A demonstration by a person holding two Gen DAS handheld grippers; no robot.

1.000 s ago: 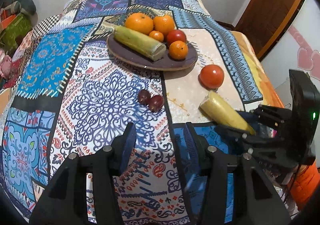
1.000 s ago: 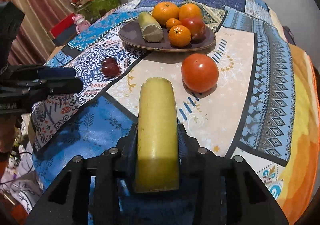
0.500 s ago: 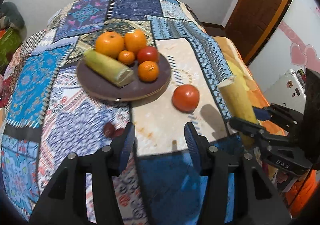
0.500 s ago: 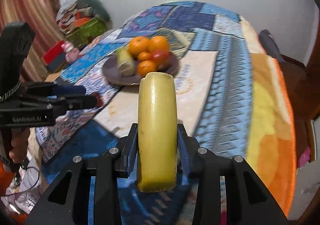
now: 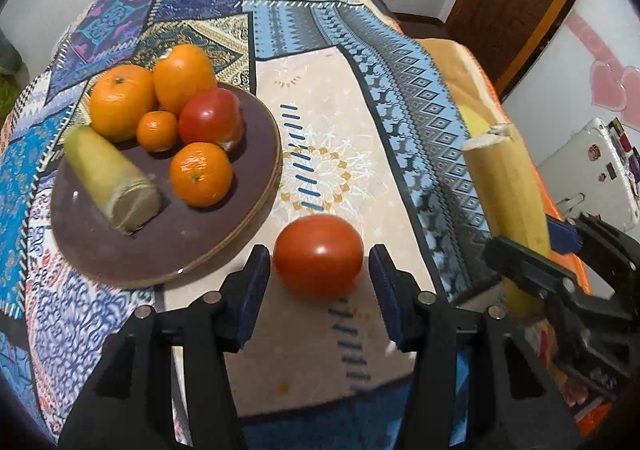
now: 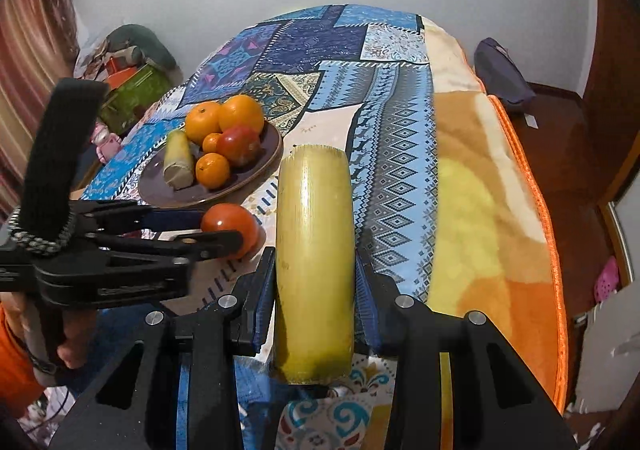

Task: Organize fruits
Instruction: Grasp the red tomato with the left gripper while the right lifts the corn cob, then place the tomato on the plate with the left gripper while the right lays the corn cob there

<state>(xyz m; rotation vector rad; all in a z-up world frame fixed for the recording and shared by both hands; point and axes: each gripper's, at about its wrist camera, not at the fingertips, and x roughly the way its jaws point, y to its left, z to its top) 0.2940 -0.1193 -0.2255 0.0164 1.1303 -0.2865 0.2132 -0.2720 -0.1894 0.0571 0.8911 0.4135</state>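
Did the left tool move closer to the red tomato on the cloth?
Yes. The left tool slid from the two dark fruits toward the plate; its open tips now sit either side of the tomato.

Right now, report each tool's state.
Left tool: open, straddling the round red tomato, not gripping.
Right tool: shut on the yellow-green cut cane stalk.

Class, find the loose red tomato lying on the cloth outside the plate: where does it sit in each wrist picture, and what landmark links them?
Left wrist: the tomato sits low centre, between the left gripper jaws, untouched.
Right wrist: mid-left, partly behind the left gripper.
Shared landmark: the brown plate of fruit beside it.
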